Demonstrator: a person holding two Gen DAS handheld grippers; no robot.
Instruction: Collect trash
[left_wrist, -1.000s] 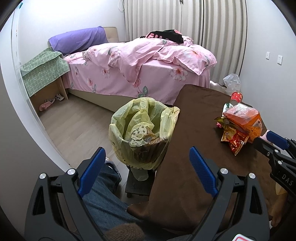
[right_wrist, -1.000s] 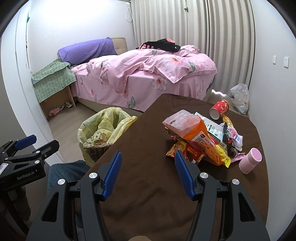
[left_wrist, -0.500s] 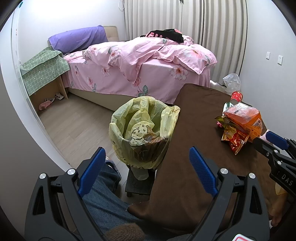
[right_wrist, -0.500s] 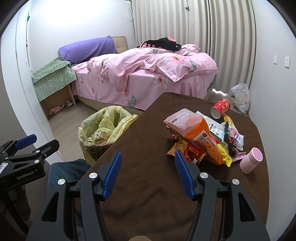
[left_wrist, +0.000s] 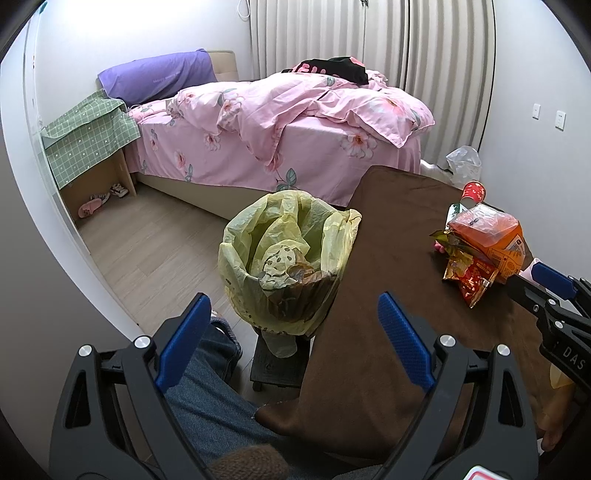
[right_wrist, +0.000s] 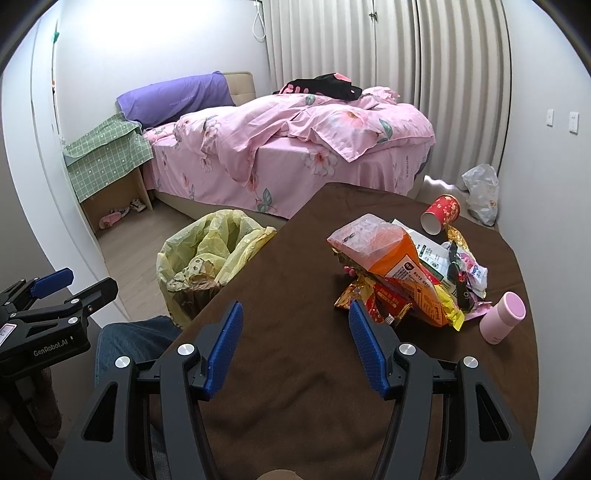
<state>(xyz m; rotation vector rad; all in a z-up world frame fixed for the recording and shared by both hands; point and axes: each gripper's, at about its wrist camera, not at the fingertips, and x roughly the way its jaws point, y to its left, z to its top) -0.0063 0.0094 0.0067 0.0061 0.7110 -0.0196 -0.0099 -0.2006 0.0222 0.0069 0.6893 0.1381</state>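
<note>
A heap of snack wrappers (right_wrist: 406, 273) lies on the brown-covered table (right_wrist: 295, 362), topped by an orange bag (left_wrist: 491, 236). A red paper cup (right_wrist: 441, 214) lies tipped behind it and a pink cup (right_wrist: 503, 317) lies to its right. A bin lined with a yellow bag (left_wrist: 288, 266) stands off the table's left edge, with some trash inside. My left gripper (left_wrist: 291, 314) is open, held near the bin and empty. My right gripper (right_wrist: 295, 321) is open over the table, just short of the wrappers, holding nothing.
A bed with pink floral bedding (right_wrist: 295, 140) fills the back of the room. A green-checked cloth covers a side table (left_wrist: 88, 136) at left. A clear plastic bag (right_wrist: 482, 192) sits on the floor by the curtain. A person's jeans-clad leg (left_wrist: 210, 391) is below the left gripper.
Both views have shifted only slightly; the grippers stay open and nothing on the table has moved.
</note>
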